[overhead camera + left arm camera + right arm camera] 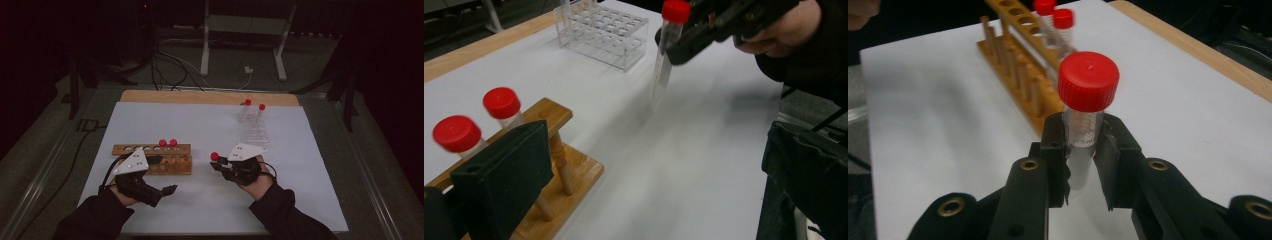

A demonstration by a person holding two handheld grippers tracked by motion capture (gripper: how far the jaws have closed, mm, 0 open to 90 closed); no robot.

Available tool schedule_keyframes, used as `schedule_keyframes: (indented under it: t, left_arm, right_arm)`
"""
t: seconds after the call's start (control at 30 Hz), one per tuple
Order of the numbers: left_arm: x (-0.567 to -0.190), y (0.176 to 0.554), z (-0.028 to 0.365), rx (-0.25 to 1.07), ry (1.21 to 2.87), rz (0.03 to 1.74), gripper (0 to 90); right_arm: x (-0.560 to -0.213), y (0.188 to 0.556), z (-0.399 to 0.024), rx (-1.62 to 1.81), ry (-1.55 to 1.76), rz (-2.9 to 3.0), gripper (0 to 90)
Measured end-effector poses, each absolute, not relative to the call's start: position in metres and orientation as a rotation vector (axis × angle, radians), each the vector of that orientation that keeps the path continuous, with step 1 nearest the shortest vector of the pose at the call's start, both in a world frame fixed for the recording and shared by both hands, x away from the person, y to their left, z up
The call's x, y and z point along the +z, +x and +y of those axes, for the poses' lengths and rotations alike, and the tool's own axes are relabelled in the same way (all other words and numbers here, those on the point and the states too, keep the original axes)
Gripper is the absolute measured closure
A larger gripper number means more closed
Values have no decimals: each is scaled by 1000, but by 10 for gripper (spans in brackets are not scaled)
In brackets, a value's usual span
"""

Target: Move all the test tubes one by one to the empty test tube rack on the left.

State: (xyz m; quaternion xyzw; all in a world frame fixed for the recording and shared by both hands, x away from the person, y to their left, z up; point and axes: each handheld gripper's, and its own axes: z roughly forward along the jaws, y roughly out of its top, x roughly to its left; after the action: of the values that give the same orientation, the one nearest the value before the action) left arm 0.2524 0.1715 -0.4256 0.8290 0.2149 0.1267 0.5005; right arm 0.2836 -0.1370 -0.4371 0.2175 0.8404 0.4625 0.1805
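Right gripper [1083,155] held a tube [1087,100] above the table [200,125].
Its jaws pinched the tube below the cap; left gripper's [170,190] jaw state couldn't be told.

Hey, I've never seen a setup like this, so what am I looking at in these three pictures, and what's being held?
A person at a table holds a handheld two-jaw tool in each hand. One picture is taken from above; the other two come from cameras riding on each tool. On the white table surface stand a wooden rack with two red-capped tubes and a clear plastic rack with two more. The right gripper has its jaws shut on a red-capped tube, upright above the table. The left gripper holds nothing; its jaws seem open.
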Motion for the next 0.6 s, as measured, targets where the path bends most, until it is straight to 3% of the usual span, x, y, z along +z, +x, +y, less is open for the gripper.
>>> schedule_keyframes:
  t: [0.6]
  left_arm:
    - [-416, 252, 150, 278, 1989, 443, 27]
  right_arm:
    - [-448, 258, -105, 1335, 459, 2494, 753]
